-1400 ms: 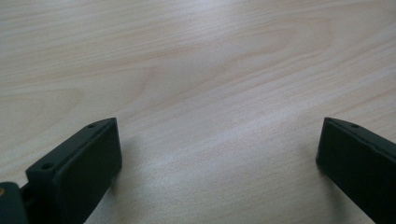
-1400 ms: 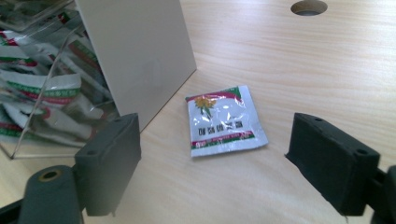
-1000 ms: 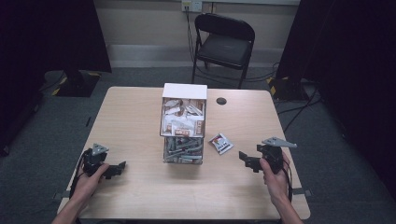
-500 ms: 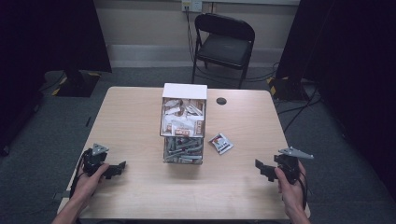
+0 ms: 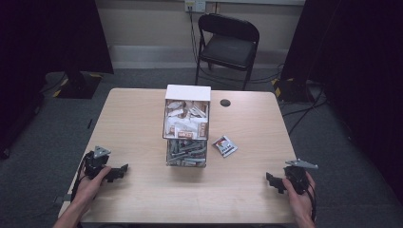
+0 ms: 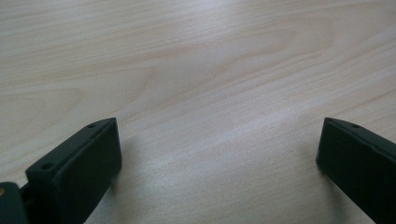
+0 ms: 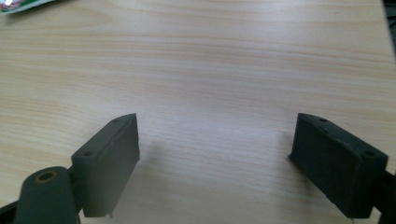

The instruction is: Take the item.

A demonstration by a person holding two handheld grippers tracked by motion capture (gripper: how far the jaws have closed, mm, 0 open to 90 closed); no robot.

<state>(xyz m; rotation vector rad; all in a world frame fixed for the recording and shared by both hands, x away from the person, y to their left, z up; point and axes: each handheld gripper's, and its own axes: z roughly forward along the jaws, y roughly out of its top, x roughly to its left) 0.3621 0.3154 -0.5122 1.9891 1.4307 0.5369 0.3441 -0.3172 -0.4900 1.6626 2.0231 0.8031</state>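
high view: left gripper rests on the table near its front left corner, jaws spread wide and holding nothing; right gripper sits low at the front right, jaws likewise parted and empty; the small packet lies flat just right of the clear box at mid-table, well apart from both.
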